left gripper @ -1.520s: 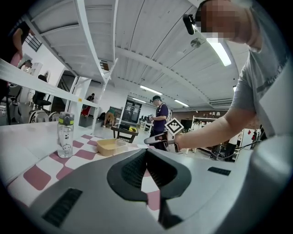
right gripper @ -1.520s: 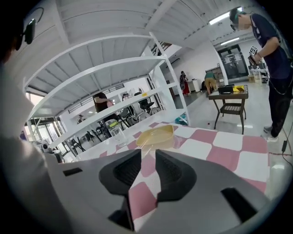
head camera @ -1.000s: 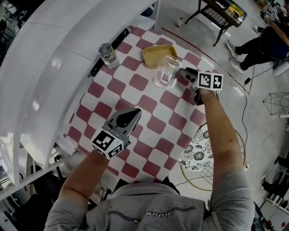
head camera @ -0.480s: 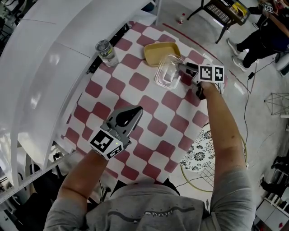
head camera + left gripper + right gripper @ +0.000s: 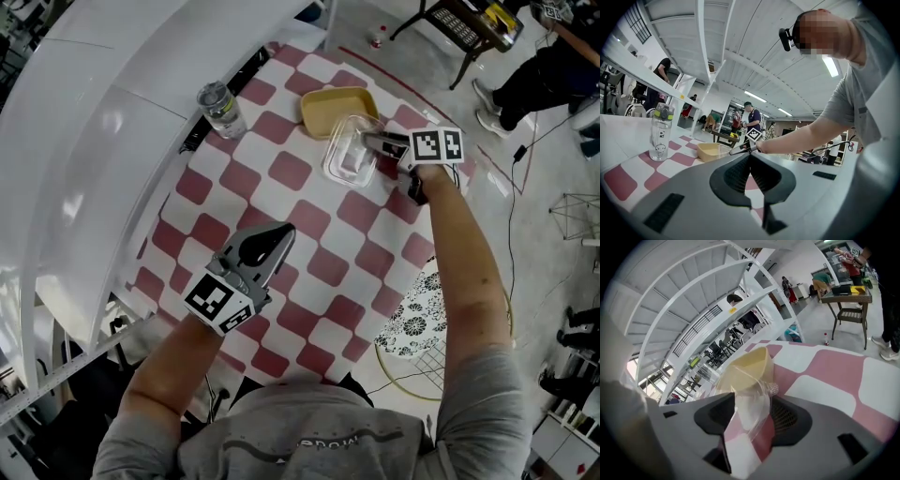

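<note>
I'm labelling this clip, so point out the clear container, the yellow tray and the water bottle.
clear container (image 5: pixel 349 157): head view, on its see-through floor.
yellow tray (image 5: pixel 337 105): head view, on the middle of its inside.
water bottle (image 5: pixel 223 112): head view, on its body just below the cap.

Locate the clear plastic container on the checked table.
In the head view, the clear container sits far right on the checked table, just beside the yellow tray, one edge between the right gripper's jaws.

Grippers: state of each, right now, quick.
Left gripper: jaws shut, holding nothing.
Right gripper: jaws open, astride the edge of the clear container, not clamped on it.
</note>
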### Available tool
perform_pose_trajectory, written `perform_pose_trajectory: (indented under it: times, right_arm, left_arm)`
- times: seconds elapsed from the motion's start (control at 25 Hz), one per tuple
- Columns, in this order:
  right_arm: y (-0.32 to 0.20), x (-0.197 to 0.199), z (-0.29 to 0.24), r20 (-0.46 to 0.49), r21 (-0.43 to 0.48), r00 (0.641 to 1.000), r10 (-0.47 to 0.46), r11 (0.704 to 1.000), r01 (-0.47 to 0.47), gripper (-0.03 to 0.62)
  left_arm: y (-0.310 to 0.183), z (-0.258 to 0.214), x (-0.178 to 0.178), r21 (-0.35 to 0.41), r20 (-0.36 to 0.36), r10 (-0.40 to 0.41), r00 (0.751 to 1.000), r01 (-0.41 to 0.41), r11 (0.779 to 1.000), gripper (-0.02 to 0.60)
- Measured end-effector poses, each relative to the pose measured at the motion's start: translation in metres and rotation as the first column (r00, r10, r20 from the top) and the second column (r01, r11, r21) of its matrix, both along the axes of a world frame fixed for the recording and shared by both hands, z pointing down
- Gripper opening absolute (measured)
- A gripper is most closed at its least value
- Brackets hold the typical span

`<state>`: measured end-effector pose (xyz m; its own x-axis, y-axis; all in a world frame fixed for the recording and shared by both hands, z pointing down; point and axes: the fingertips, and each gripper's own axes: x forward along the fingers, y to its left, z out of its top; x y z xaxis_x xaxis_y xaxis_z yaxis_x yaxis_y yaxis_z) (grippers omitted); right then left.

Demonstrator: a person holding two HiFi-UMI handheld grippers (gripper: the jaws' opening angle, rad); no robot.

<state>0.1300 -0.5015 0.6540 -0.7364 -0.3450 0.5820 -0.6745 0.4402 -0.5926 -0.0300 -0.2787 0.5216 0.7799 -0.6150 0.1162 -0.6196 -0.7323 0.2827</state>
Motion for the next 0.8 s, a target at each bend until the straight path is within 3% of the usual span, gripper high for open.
perform_pose_trajectory:
  times: [0.16,0.28,0.48,0.8]
  right_arm:
    - [0.008,-0.012,-0.009,0.126,-0.051,0.992,-0.006,0.999,0.013,0.138]
    - [0.014,-0.016,-0.029,0.259,-0.058,0.966,0.015,0.998,0.000,0.049]
    - [0.027,-0.025,-0.058,0.379,-0.010,0.925,-0.004,1.000,0.008,0.040]
    - [0.035,-0.025,-0.092,0.341,0.104,0.940,0.017,0.993,-0.056,0.038]
  left_arm:
    - [0.000,0.003,-0.002,-0.006,-0.003,-0.007,1.000,0.007,1.000,0.014]
    - [0.001,0.002,-0.002,-0.009,-0.005,-0.007,1.000,0.007,1.000,0.014]
    - [0.002,-0.005,-0.006,0.000,-0.002,-0.013,1.000,0.013,1.000,0.014]
    - [-0.008,-0.029,-0.017,0.031,-0.011,-0.046,0.999,0.046,0.998,0.014]
